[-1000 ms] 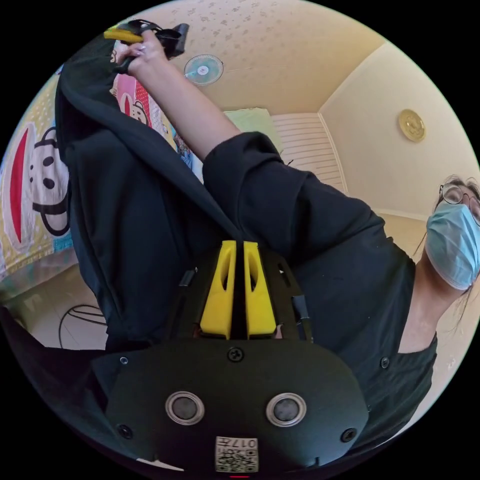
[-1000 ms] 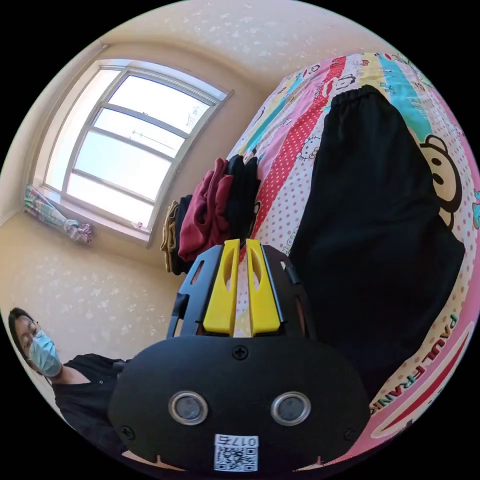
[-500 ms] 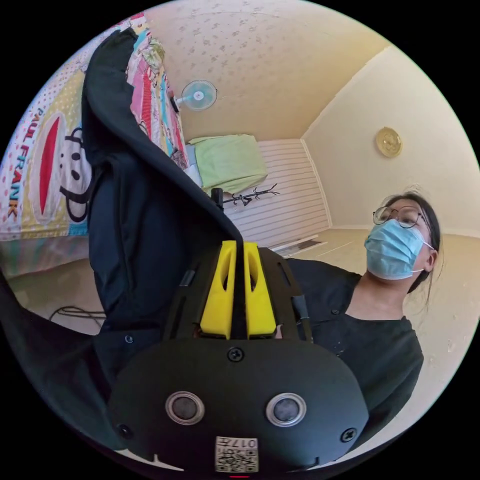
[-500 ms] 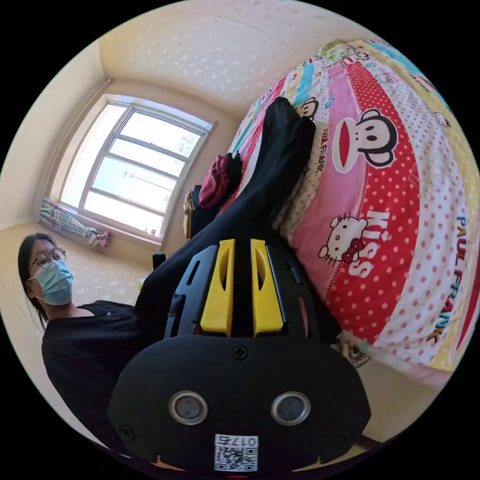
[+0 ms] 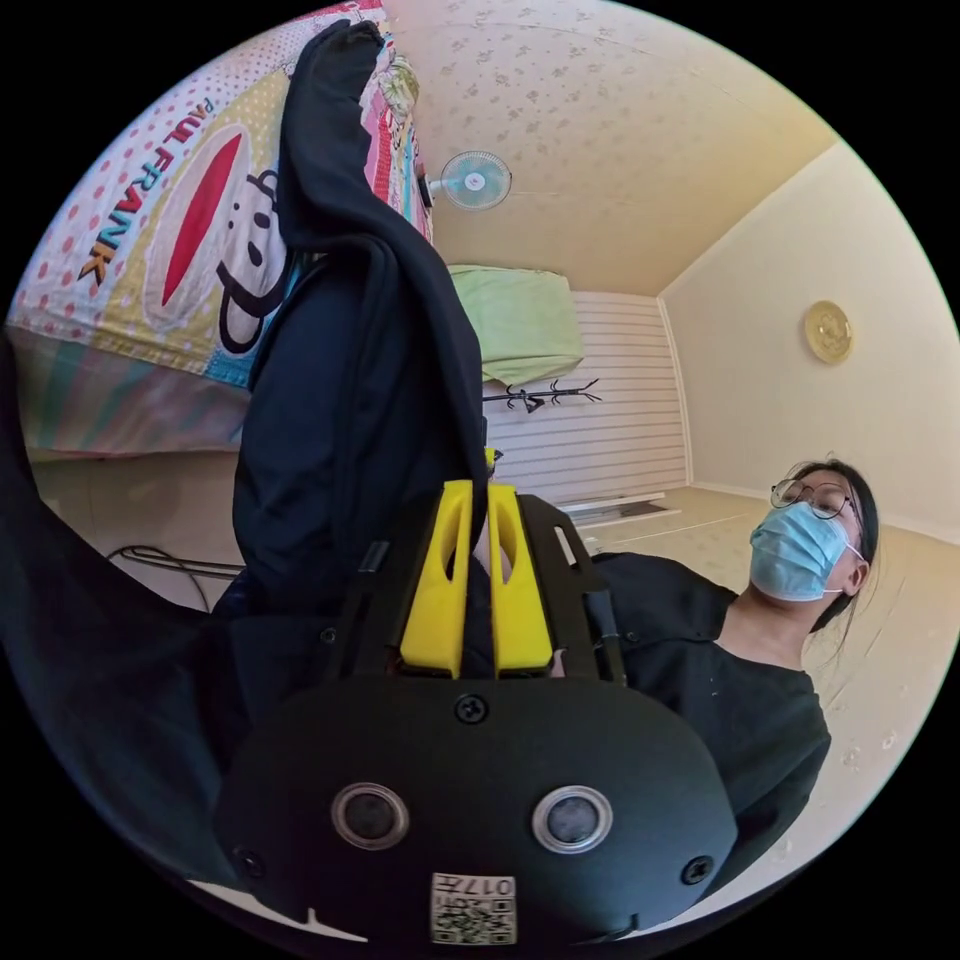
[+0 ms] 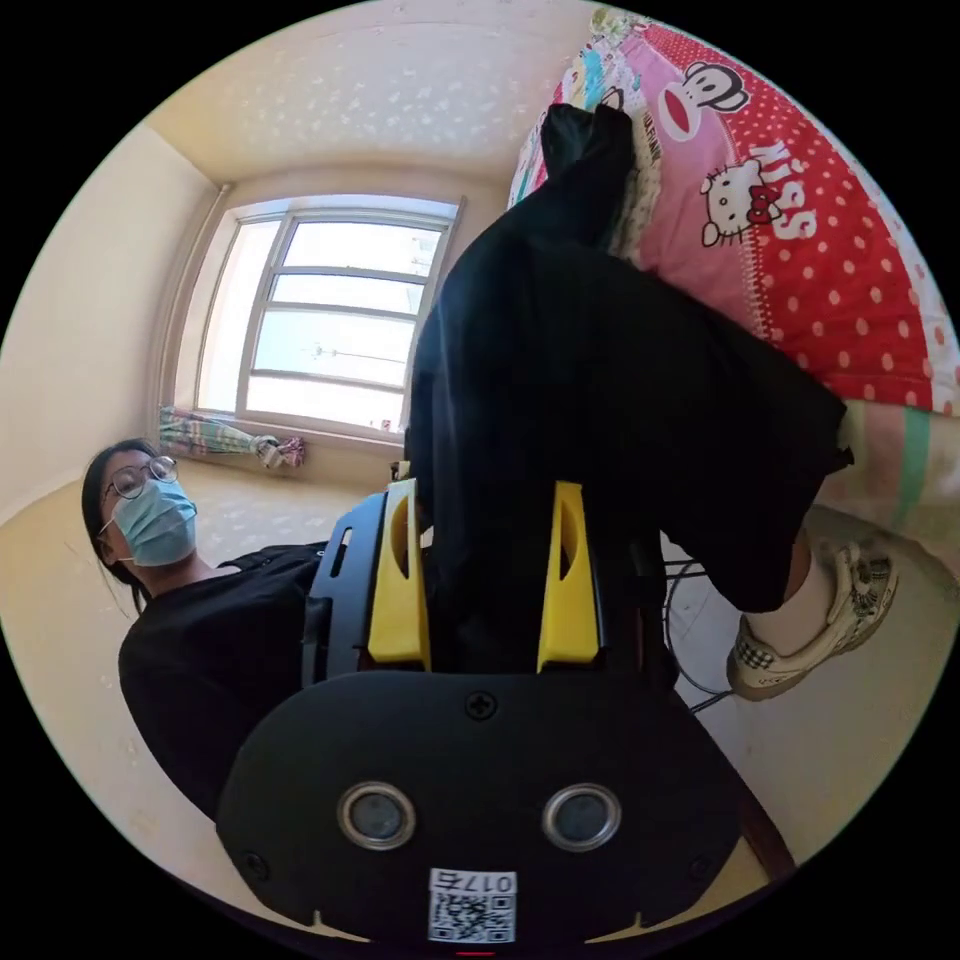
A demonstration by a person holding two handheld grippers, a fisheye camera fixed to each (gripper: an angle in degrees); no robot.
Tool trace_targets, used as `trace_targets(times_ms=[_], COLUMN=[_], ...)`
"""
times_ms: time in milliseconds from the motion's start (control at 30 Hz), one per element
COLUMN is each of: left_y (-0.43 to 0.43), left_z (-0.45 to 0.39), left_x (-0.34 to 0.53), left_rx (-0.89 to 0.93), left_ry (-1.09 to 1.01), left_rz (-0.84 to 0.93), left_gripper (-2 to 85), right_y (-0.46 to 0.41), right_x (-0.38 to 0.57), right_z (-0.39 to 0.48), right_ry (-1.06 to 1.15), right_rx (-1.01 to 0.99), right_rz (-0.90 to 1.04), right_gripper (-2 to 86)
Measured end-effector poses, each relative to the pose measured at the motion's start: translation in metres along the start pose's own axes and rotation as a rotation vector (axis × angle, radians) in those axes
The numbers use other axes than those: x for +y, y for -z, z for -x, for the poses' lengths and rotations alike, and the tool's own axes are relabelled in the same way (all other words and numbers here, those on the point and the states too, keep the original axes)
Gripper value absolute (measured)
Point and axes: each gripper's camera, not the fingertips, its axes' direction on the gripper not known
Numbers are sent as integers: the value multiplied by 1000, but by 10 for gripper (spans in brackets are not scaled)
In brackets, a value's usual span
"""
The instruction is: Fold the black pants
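The left gripper [image 5: 478, 492] has its yellow jaws pinching an edge of the black pants [image 5: 350, 400]. The pants run up toward 11 o'clock onto the bed [image 5: 150, 250]. The right gripper [image 6: 484, 495] has its jaws spread apart, with the pants [image 6: 600, 380] between them.

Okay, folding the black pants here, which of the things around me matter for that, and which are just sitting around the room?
For the job:
black pants
left hand-held gripper, jaws shut on the pants
right hand-held gripper, jaws apart with pants fabric between them
bed, where the pants drape

Lying about:
wall fan
wall clock
green cloth
window
floor cable
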Motion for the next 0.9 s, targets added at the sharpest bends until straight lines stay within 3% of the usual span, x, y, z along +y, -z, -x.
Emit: trace_targets(times_ms=[200,333,567,700,833,900], left_y=[6,17,32,2,-16,-9], left_z=[-7,-28,-97,-58,-18,-25], left_x=[0,-2,28,43,55,54], left_rx=[-29,86,16,-89,149,70], left_ry=[29,9,-128,30,122,91], left_rz=[0,20,11,136,160,160], left_gripper=[35,34,30,32,37,39], right_y=[-37,-30,-19,-23,-21,-23], right_x=[0,-8,11,24,37,40], right_z=[63,115,153,97,49,54], right_ry=[9,116,190,11,-184,-161], right_rx=[416,245,202,327,413,439], right_rz=[73,48,16,37,9,-25], right_gripper=[85,40,33,38,56,69])
